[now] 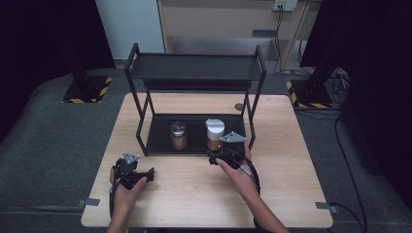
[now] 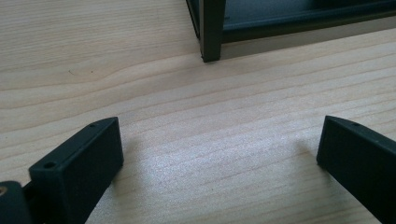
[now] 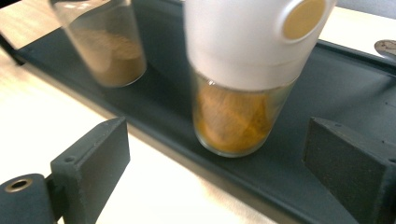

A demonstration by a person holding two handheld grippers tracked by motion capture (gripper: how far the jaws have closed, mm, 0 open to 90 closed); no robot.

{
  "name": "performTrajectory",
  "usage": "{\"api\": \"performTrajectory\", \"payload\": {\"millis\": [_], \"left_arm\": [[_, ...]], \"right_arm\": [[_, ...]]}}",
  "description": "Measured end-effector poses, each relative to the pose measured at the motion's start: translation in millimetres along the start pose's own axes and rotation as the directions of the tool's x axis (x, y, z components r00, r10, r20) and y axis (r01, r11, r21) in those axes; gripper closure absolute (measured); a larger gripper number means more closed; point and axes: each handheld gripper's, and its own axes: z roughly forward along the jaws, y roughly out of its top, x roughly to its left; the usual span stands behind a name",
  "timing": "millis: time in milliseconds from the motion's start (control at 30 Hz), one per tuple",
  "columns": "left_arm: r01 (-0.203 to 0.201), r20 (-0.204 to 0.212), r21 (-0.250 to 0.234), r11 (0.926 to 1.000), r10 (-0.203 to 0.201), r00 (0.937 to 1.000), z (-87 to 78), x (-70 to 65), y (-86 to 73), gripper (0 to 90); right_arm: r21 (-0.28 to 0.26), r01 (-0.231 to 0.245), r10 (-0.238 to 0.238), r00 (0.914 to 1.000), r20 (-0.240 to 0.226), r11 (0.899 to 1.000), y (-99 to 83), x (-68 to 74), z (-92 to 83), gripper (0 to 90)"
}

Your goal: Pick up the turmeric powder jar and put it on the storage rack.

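While both fingers gape empty, the right gripper (image 3: pixel 215 158) faces a white-capped jar (image 3: pixel 243 70).

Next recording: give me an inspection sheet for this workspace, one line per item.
Surface: wooden table, bare in front.
Job's things: black two-tier rack; on its lower shelf, glass jar and white-capped jar, both upright, apart.
Clutter: small round dark object behind rack.
Grippers: left gripper open over bare wood; right gripper open, facing the white-capped jar, not touching.
Cables: black cable along right forearm; more on floor.
Surroundings: grey carpet, hazard-striped stand bases.
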Motion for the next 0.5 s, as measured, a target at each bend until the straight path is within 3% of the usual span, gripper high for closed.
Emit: {"api": "performTrajectory", "payload": {"millis": [500], "left_arm": [[0.002,-0.003,0.000,1.0000,-0.002,1.0000,0.2,-1.1,0.2,0.0]], "right_arm": [[0.013,0.016,-0.015,0.9990,-0.042,1.000,-12.8,1.0,-22.0,8.8]]}}
